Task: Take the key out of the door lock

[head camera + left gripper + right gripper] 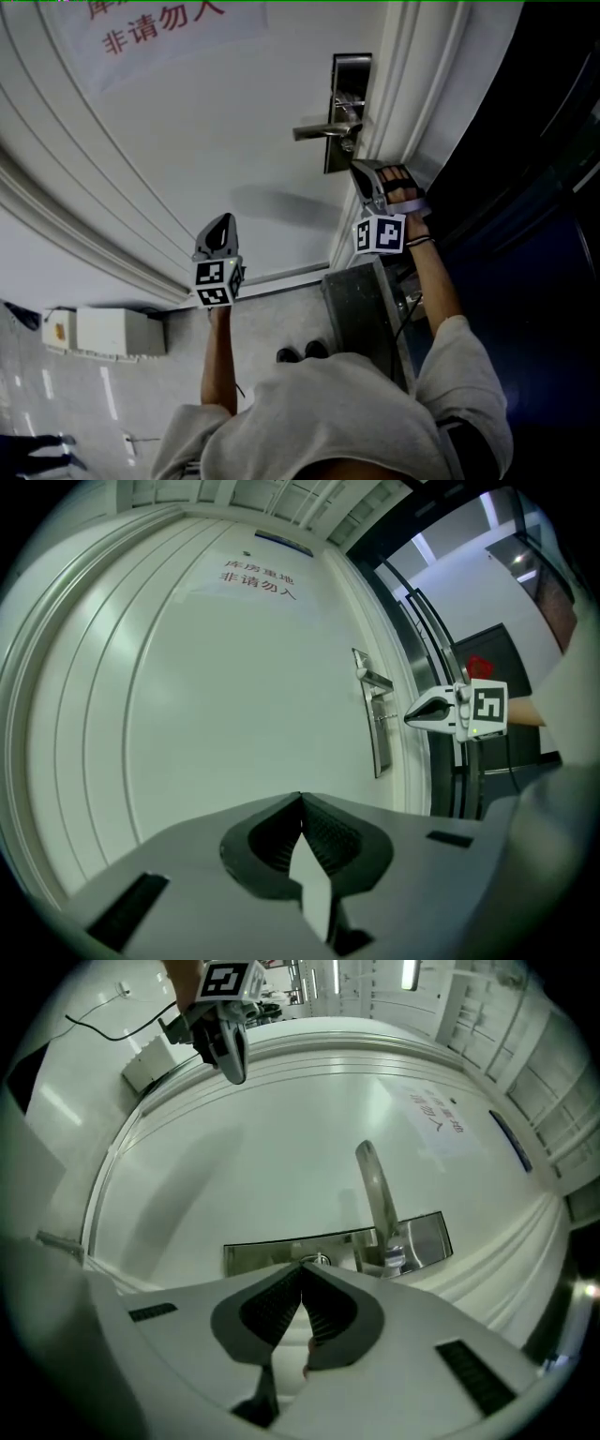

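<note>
Looking at a tall white door (206, 122) with a long shiny metal lock plate (347, 112) and a silver lever handle (323, 129). Holding the right gripper (302, 1265) up at the plate, fingers pressed together right by the small round keyhole (322, 1260) below the handle. Cannot make out the small metal key: likely sitting in that hole, at the pinch. Holding the left gripper (301, 799) well away from the lock, fingers pressed together on nothing. Probably light, hard, stiff and a bit slippery. Best to pinch the flat head and pull straight out.
</note>
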### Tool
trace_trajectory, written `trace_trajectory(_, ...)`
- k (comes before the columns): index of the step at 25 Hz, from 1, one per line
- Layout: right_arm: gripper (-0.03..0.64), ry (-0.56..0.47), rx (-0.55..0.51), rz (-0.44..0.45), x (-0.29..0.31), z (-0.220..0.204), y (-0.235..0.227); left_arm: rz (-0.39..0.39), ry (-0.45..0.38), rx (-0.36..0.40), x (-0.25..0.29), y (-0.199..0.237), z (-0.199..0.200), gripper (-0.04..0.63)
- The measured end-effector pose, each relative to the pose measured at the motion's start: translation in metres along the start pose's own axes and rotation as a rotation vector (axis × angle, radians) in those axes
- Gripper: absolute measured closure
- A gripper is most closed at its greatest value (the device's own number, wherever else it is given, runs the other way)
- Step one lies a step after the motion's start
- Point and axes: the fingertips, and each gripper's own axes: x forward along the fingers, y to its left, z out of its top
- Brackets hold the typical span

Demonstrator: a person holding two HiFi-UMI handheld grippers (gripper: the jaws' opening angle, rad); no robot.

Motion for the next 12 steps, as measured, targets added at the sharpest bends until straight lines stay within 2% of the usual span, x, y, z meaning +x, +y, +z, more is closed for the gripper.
trace_trajectory(3,0.592,-0.001,-0.029,0.002,0.002,0.001,-0.002,0.001,-0.002,-0.002,-0.002,0.000,0.000,0.577)
trace_trajectory(6,0.587,-0.020,0.021,0.027,0.002,0.004,-0.002,0.003,-0.001,-0.003,-0.004,0.001,-0.001,0.577)
trace_trajectory(7,0.556,-0.024,0.040,0.037,0.002,0.005,-0.002,0.003,0.000,-0.003,-0.005,0.001,-0.001,0.577)
trace_trajectory(8,0.467,-0.022,0.046,0.040,0.003,0.006,-0.002,0.003,0.000,-0.003,-0.005,0.001,-0.002,0.577)
trace_trajectory(9,0.440,-0.016,0.040,0.034,0.005,0.005,-0.002,0.003,0.000,-0.003,-0.005,0.001,-0.002,0.577)
trace_trajectory(12,0.436,0.011,0.013,0.005,0.013,0.001,-0.006,0.001,-0.003,0.000,-0.005,0.001,-0.001,0.577)
